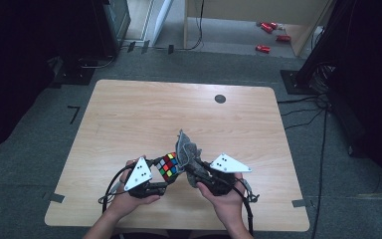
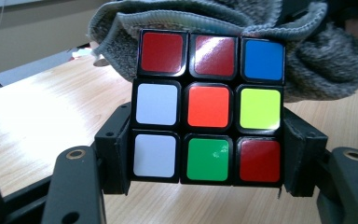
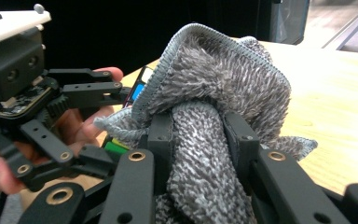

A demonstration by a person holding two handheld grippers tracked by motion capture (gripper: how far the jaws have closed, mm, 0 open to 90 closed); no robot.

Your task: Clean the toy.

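At the near edge of a pale wooden desk, a person's two hands come in from below, each holding a black claw with a grey three-cornered plate on top. The left claw is clamped on a puzzle cube with coloured squares, its jaws pressing the cube's two sides and holding it above the desk. The cube's facing side shows red, blue, white, orange, yellow and green squares. The right claw is closed on a bunched grey cloth, which sits gripped between its jaws. The cloth is pressed against the far side of the cube, draping over its top edge. Both claws meet near the middle of the desk's front.
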